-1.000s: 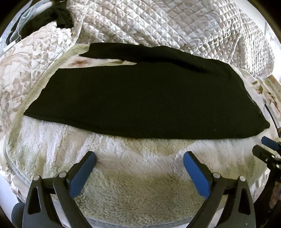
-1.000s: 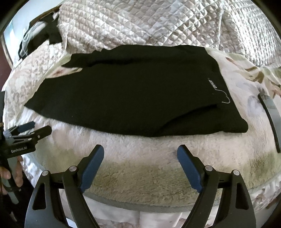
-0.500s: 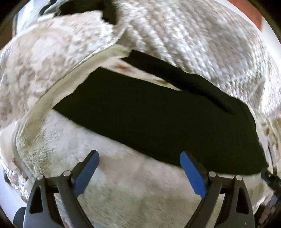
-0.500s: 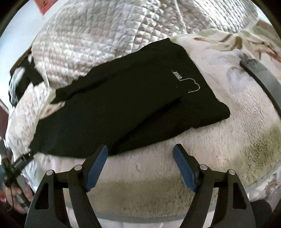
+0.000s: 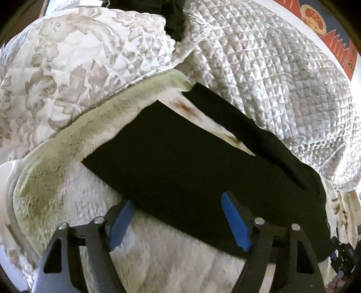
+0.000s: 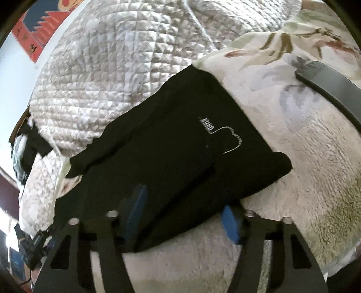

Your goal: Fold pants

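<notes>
Black pants (image 5: 203, 175) spread flat on a fluffy cream blanket (image 5: 158, 259) atop the bed, folded lengthwise, one leg end peeling away toward the quilt. White logo (image 6: 220, 137) printed near the waist end, seen from the right wrist. Near hem straddled by the left gripper (image 5: 180, 218): blue fingers (image 5: 235, 223) closing, one over the black cloth, the other at its edge on the blanket, fabric between them but not yet pinched. Waist-side edge straddled by the right gripper (image 6: 182, 214): blue fingers (image 6: 230, 223) closing, the left one over the pants, the right one at the cloth's border, fabric between, not yet clamped. Behind the pants, a bunched quilted cover (image 5: 270, 74) in pale diamond stitching, and a floral quilt (image 5: 74, 63) to the left. Dark phone (image 6: 327, 83) lying on the flowered sheet (image 6: 293, 45) beyond the waist, well apart from the pants. Red poster (image 6: 40, 29) on the wall. More dark clothing (image 5: 171, 13) at the far edge of the bed.
</notes>
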A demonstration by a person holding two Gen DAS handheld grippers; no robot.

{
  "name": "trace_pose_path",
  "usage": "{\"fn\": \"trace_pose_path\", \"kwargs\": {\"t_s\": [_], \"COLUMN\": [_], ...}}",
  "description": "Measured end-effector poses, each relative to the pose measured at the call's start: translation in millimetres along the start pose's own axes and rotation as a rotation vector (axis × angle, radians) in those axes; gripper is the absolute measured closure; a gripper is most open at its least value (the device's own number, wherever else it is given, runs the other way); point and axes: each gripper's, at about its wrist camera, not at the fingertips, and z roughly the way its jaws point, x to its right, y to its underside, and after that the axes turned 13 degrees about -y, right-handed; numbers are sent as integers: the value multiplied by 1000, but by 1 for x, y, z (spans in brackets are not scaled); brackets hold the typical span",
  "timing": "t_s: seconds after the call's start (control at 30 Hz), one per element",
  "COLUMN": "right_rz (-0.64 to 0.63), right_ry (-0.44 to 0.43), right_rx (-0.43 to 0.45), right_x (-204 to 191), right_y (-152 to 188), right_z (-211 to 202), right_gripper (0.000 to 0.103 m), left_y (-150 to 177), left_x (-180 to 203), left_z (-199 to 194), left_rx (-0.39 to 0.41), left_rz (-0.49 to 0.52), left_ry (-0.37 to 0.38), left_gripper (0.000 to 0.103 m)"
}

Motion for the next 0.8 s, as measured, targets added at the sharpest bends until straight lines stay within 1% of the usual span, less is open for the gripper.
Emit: {"fn": "trace_pose_path", "kwargs": {"t_s": [0.07,0.1,0.13,0.17,0.2,0.23,0.27,0.33,0.37,0.47,0.57,0.67,0.73,0.8], "right_rz": [22,29,33,37,45,55,66,81,81,72,76,88,100,107], "right_ry": [5,11,19,30,38,34,26,10,2,-27,-42,-49,-46,-26], "right_rx": [6,10,14,17,18,19,19,21,20,31,36,28,15,-1], "right_x": [6,8,10,12,14,17,19,20,19,13,9,9,14,21], "right_y": [-3,-4,-6,-7,-9,-10,-12,-14,-14,-18,-18,-11,0,10], "right_z": [2,3,3,4,5,6,6,5,3,-12,-31,-53,-65,-69], "right_gripper": [57,61,69,79,84,89,92,97,98,99,99,99,99,99], "left_y": [-3,-4,-6,-7,-8,-10,-11,-15,-16,-18,-12,0,12,27], "left_x": [4,5,6,7,7,6,5,2,2,1,0,-9,-14,-17], "left_z": [3,5,7,8,9,10,11,12,11,-3,-25,-44,-53,-56], "left_rx": [11,14,16,20,23,23,21,6,1,10,28,19,7,-15], "left_rz": [12,13,14,16,19,21,19,16,19,29,51,49,55,64], "left_ry": [-26,-39,-57,-72,-86,-103,-112,-103,-98,-83,-75,-63,-66,-77], "left_gripper": [31,33,40,49,56,73,88,96,99,99,99,99,99,99]}}
